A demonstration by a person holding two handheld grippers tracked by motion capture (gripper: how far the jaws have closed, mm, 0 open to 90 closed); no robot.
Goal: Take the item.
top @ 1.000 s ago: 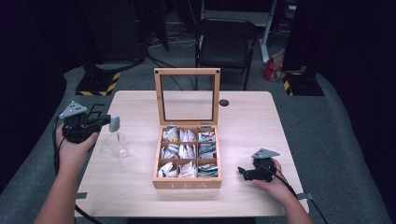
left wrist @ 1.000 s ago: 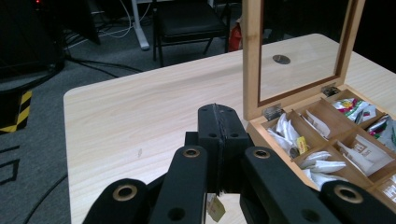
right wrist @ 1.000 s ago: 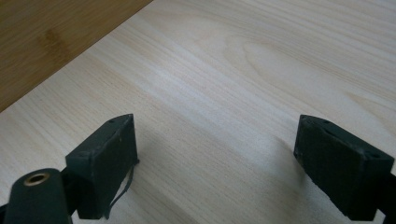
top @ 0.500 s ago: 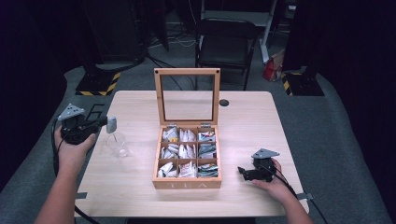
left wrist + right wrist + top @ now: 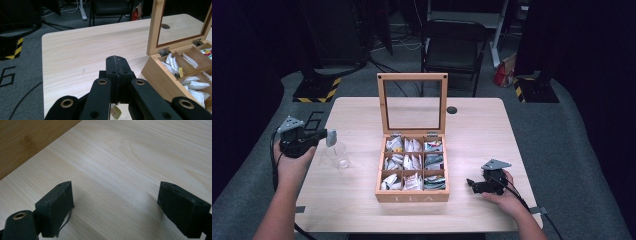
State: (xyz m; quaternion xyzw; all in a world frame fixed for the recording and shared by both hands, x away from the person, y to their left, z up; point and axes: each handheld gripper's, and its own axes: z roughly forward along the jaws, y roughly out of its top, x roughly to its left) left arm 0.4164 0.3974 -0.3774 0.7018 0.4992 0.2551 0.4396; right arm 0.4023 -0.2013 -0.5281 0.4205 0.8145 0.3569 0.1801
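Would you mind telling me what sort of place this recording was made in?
Probably a lab or studio: a lone table on grey carpet, dark curtains around it, hazard-striped stand bases and loose cables on the floor.

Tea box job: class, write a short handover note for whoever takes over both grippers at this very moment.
Left gripper: jaws shut on a tea bag, its tag hanging below, just above the glass.
Right gripper: jaws open, holding nothing, resting on the table right of the box.
Done: box lid up, one bag out.
Left: probably lower the bag into the glass and let go.
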